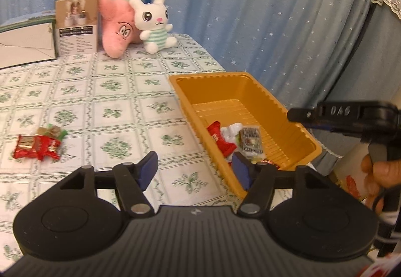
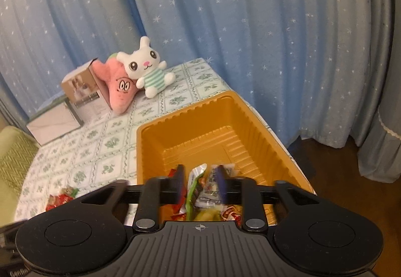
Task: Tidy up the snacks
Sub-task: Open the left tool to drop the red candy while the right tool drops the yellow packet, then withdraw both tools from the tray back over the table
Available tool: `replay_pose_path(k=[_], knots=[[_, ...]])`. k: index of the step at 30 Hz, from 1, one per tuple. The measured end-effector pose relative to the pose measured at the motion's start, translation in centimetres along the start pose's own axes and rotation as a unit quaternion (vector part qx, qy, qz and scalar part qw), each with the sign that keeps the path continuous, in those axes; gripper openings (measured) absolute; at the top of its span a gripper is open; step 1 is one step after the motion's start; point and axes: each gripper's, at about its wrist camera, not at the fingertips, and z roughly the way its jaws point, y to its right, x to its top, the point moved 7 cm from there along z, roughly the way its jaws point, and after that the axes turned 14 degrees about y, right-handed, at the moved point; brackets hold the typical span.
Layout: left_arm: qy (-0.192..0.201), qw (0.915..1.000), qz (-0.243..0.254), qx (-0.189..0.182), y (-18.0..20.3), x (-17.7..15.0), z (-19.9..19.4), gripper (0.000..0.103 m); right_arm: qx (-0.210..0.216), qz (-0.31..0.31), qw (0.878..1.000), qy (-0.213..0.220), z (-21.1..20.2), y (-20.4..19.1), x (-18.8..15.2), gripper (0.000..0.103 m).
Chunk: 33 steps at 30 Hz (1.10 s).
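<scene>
My left gripper (image 1: 195, 171) stands about half open, and nothing is between its blue pads; below them I see only the tablecloth and the near left corner of the orange tray (image 1: 253, 86). My right gripper (image 2: 199, 183) hangs over the near end of the same tray. Its jaws are parted a little, and a green and white packet (image 2: 196, 178) shows in the gap. The fingers are blurred, so I cannot tell for sure if the pads press on it; I judge that they do not.

Several snacks lie already in the near end of the tray: a red packet (image 1: 220, 140), a clear packet with a dark label (image 1: 250, 143) and some others in a heap. The far half of the tray is bare.

To the left of the tray, well apart from it on the table (image 1: 112, 91), a small pile of red packets (image 1: 37, 145) waits. So I judge that the larger part is done, and this pile is left to carry into the tray.

Behind the tray, at the far side, stand a white plush rabbit (image 1: 154, 24), a pink plush (image 1: 117, 29) and a small box (image 1: 76, 24).
</scene>
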Motion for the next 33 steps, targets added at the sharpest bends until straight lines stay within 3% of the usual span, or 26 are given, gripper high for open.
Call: replay_pose_path(k=[1, 2, 10, 20, 33], knots=[[0.0, 1.0, 0.002, 0.002, -0.2, 0.0, -0.3, 0.063, -0.002, 0.006, 1.0, 0.006, -0.3, 0.1, 0.2, 0.051], [0.002, 1.0, 0.004, 0.003, -0.5, 0.0, -0.7, 0.064, -0.004, 0.011, 1.0, 0.011, -0.7, 0.2, 0.4, 0.053], [0.009, 0.9995, -0.007, 0.03, -2.6, -0.3, -3.9, 0.071, -0.011, 0.021, 1.0, 0.016, -4.3, -0.7, 0.1, 0.054], [0.018, 0.9982, -0.015, 0.056, -4.6, -0.7, -8.9, 0.077, 0.006, 0.015, 1.0, -0.006, -8.4, -4.0, -3.0, 0.058], [0.029, 0.9947, -0.029, 0.094, -7.8, -1.2, -13.2, 0.081, 0.041, -0.02, 0.999, -0.027, -9.9, -9.2, -5.4, 0.061]])
